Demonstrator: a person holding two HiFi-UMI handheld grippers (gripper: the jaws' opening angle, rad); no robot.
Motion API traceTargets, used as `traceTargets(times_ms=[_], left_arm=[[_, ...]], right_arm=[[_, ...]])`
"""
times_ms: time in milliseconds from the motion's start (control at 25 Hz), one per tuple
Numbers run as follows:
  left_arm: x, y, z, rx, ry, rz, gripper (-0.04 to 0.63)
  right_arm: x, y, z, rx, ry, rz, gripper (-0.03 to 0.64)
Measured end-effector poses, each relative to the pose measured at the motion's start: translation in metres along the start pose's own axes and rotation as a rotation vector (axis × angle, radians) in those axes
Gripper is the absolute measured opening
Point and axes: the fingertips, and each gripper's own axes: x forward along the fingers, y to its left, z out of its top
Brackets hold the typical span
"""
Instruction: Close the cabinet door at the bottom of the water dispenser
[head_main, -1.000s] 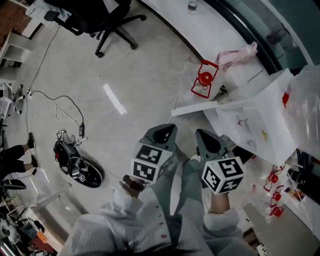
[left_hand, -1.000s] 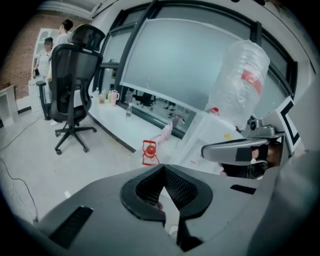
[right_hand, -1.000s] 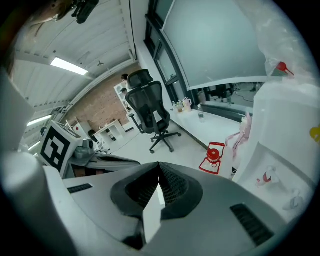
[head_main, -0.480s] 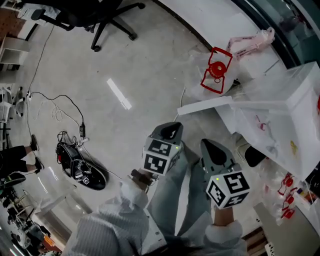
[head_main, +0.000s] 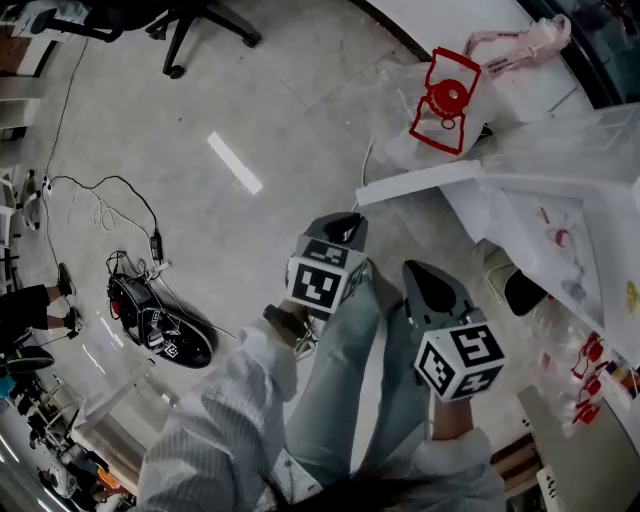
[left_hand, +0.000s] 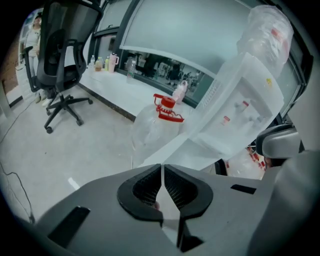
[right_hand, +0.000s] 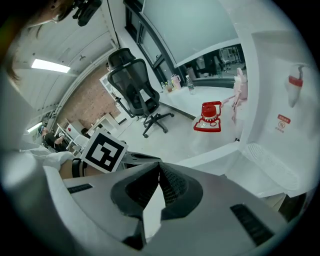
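The white water dispenser (head_main: 560, 240) stands at the right, its taps showing in the left gripper view (left_hand: 240, 107). Its bottom cabinet door (head_main: 420, 182) stands swung out, a white panel edge over the floor (left_hand: 175, 150) (right_hand: 210, 152). My left gripper (head_main: 340, 228) hangs just below that edge, jaws shut and empty (left_hand: 163, 170). Beside it my right gripper (head_main: 418, 272) is lower and nearer the dispenser's base, also shut on nothing (right_hand: 159, 170). The cabinet's inside is hidden.
An empty water bottle with a red handle (head_main: 445, 95) (left_hand: 165, 107) lies on the floor behind the door. A black office chair (left_hand: 62, 60) stands far left. A black device with cables (head_main: 160, 335) lies on the floor. The person's legs are below the grippers.
Both grippers have sunk toward the floor and the door edge, staying shut. The dispenser and the bottle now sit higher and larger in the head view.
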Motion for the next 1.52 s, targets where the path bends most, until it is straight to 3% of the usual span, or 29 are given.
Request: traceTargets(times_ms=[200, 480, 960, 1240, 1520], left_arm=[[0.026, 0.012, -0.021, -0.014, 0.054, -0.003, 0.016], [0.053, 0.026, -0.032, -0.015, 0.123, -0.035, 0.105], [0.105, 0.044, -0.025, 0.215, 0.209, -0.050, 0.259], [0.124, 0.041, -0.038, 0.305, 0.269, -0.029, 0.264], [0.121, 0.033, -0.050, 0.273, 0.255, 0.000, 0.256]], right_arm=[[0.028, -0.018, -0.015, 0.008, 0.041, -0.009, 0.014], [0.057, -0.029, -0.031, 0.028, 0.091, -0.006, 0.014], [0.074, -0.042, -0.051, 0.040, 0.156, -0.004, 0.014], [0.067, -0.048, -0.059, 0.062, 0.166, -0.014, 0.014], [0.056, -0.046, -0.073, 0.089, 0.165, -0.011, 0.014]])
